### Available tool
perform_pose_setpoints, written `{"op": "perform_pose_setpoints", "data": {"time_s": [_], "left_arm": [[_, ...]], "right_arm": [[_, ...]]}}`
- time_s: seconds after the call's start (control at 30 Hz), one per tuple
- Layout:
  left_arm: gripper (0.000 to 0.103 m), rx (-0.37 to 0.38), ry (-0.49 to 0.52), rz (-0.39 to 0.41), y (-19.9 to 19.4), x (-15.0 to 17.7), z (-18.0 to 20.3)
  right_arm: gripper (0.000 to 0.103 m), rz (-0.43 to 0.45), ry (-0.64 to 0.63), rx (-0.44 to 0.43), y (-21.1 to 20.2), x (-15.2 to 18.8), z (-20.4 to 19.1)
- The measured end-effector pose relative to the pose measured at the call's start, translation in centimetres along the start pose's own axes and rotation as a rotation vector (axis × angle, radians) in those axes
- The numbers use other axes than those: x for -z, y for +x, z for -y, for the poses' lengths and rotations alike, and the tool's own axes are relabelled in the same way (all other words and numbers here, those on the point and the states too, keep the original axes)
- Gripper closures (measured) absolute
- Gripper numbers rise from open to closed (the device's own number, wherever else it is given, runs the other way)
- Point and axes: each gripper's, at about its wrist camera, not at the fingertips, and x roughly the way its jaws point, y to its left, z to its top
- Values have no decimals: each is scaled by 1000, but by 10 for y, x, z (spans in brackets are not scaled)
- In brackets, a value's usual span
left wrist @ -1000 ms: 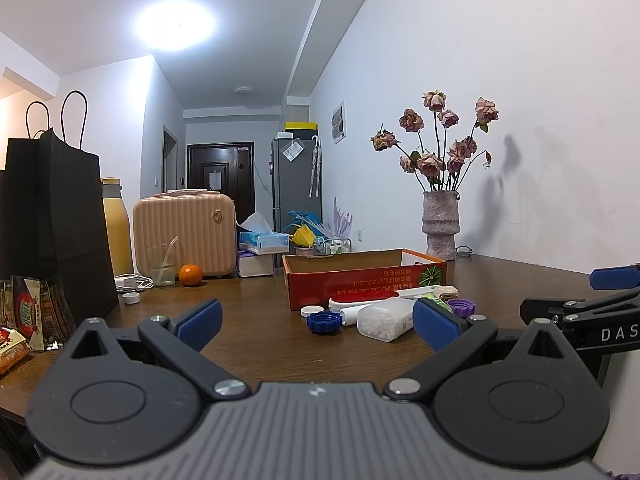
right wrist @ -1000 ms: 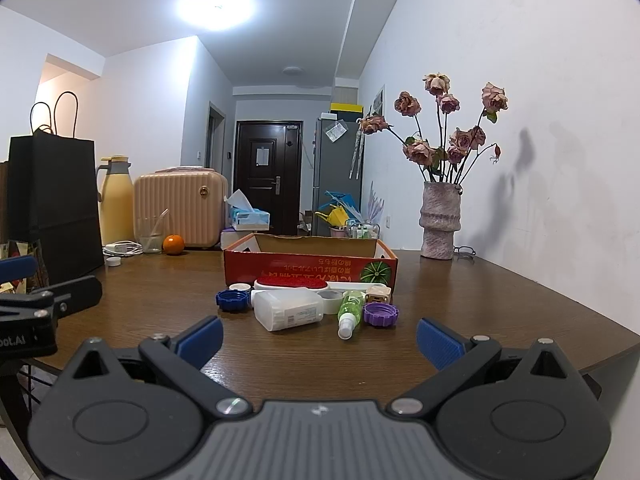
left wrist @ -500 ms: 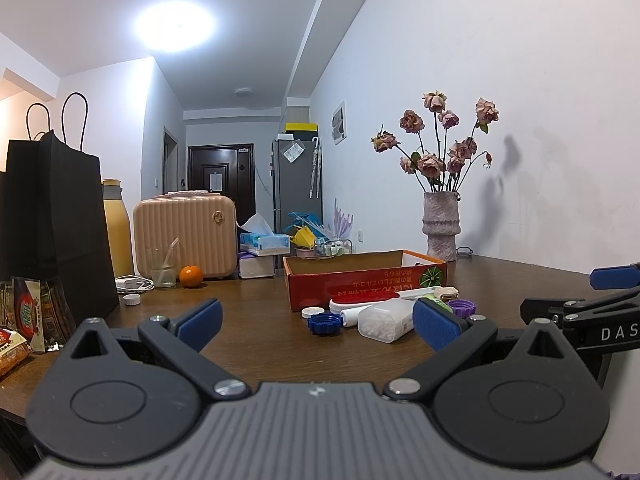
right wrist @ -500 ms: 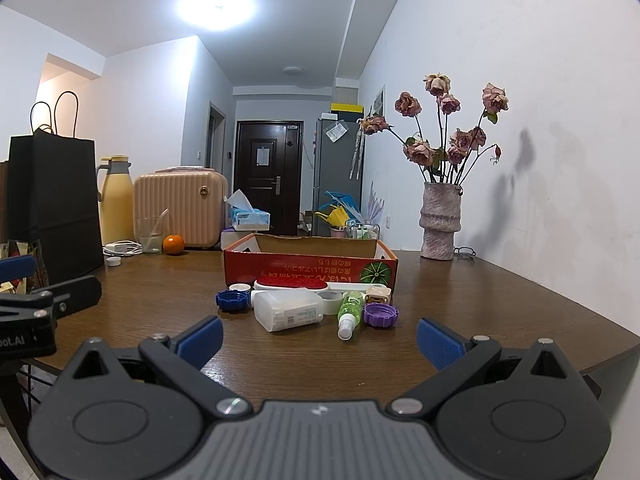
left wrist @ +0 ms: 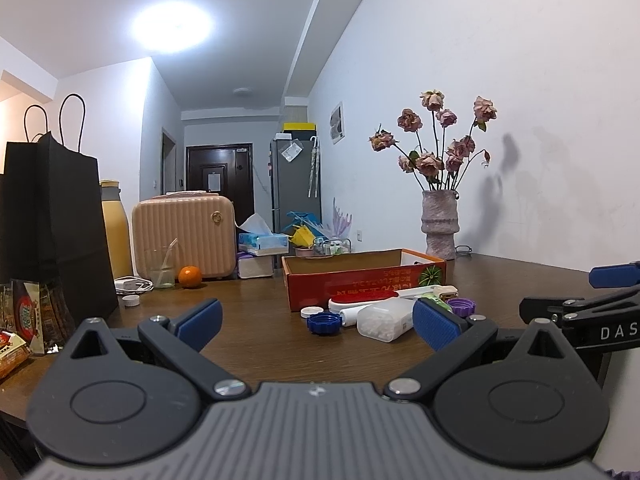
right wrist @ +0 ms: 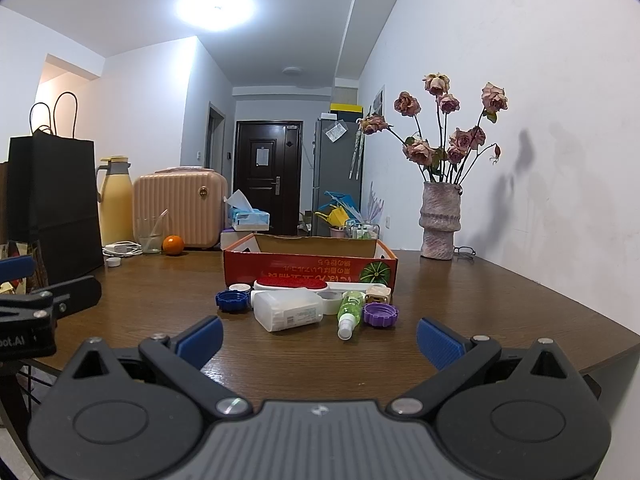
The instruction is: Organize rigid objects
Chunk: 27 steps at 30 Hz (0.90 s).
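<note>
A red cardboard box (right wrist: 310, 270) (left wrist: 352, 282) stands open on the brown table. In front of it lie a clear plastic container (right wrist: 288, 314) (left wrist: 384, 320), a green spray bottle (right wrist: 349, 312), a purple cap (right wrist: 380, 315) (left wrist: 461, 306), a blue cap (right wrist: 231, 301) (left wrist: 324, 323), a white cap (right wrist: 239, 288) (left wrist: 311, 312), a red-topped white item (right wrist: 290, 282) (left wrist: 370, 299) and a small wooden block (right wrist: 378, 293). My left gripper (left wrist: 316, 322) is open and empty, well short of the pile. My right gripper (right wrist: 320, 342) is open and empty, just before the pile.
A vase of dried roses (right wrist: 438, 224) stands at the back right. A pink case (right wrist: 180, 208), yellow flask (right wrist: 115, 200), glass (right wrist: 148, 234), orange (right wrist: 173, 245) and black bag (right wrist: 52, 200) stand at the left. Snack packets (left wrist: 24, 320) lie near the left edge.
</note>
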Motion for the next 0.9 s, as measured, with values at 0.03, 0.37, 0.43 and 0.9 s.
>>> {"op": "perform_pose_setpoints", "data": {"time_s": [0.03,0.37,0.43,0.9], "left_arm": [[0,0,0,2,0,0,0],[0,-38,17,-24,30,-4,1],[0,-43,15,-20,42,-4,2],[0,2,-25,-226,155,-6,6]], "right_arm": [[0,0,0,0,-1,0,1],[0,-23,-8,56,22,8,9],[0,-22,-16,69,32,11,14],[0,-109,83,47,138,-5,63]]}}
